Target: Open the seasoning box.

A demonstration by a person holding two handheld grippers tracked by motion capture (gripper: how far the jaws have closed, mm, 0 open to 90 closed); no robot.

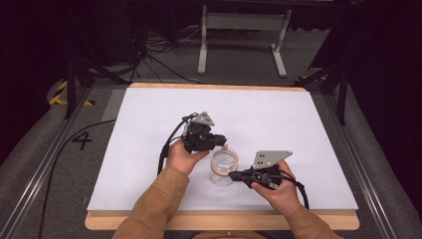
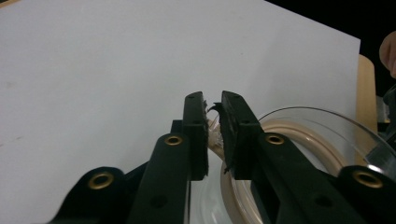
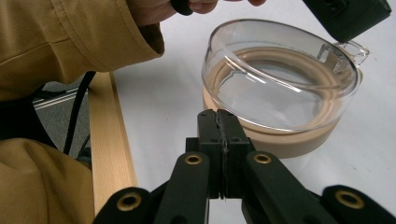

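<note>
Clear glass lid is sitting near the table's front edge on a beige-rimmed bowl; left gripper is letting go of its tab, right gripper is waiting clenched and empty; better backing off straight, avoiding any nudge

The worktop is covered by a white sheet, and its far half and both side margins lie bare, giving free passage there. The only obstacle on the sheet is a clear glass container with a beige ring, standing near the front edge at centre. The left tongs hang just over its far rim, jaws slightly parted. The right tongs, jaws together, sit just beside its near wall. Both forearms enter from the front edge and block the strip on either side of the container. The gap between the two tongs is taken up by the container.
</note>
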